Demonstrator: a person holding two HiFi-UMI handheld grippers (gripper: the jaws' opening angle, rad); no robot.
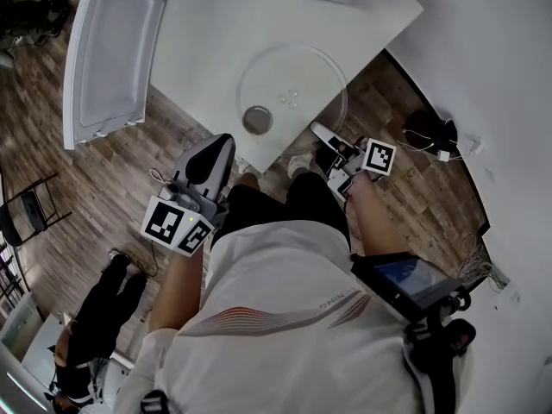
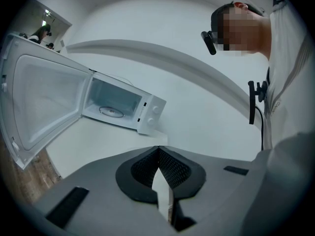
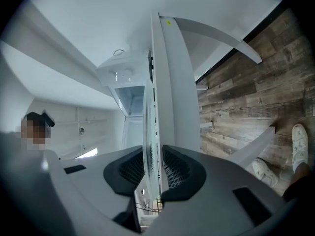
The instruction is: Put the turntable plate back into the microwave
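Observation:
The clear glass turntable plate point(image 1: 293, 89) lies flat on the white table point(image 1: 207, 50), near its front corner. My right gripper point(image 1: 326, 136) reaches in from the front edge, turned on its side, and is shut on the plate's rim point(image 3: 147, 127), which stands edge-on between the pads. The table edge point(image 3: 170, 82) runs right beside that rim. The white microwave point(image 2: 125, 104) stands at the back with its door point(image 1: 112, 50) swung wide open and a roller ring point(image 2: 110, 111) inside. My left gripper point(image 1: 217, 149) hovers at the front table edge, shut point(image 2: 158, 149) and holding nothing.
A small round metal-looking piece point(image 1: 257, 119) sits by the plate's near-left rim. Wooden floor point(image 1: 103, 179) surrounds the table, with a black chair point(image 1: 26, 210) at left and cables point(image 1: 431, 132) by the right wall. A person in dark clothes point(image 1: 99, 313) is at lower left.

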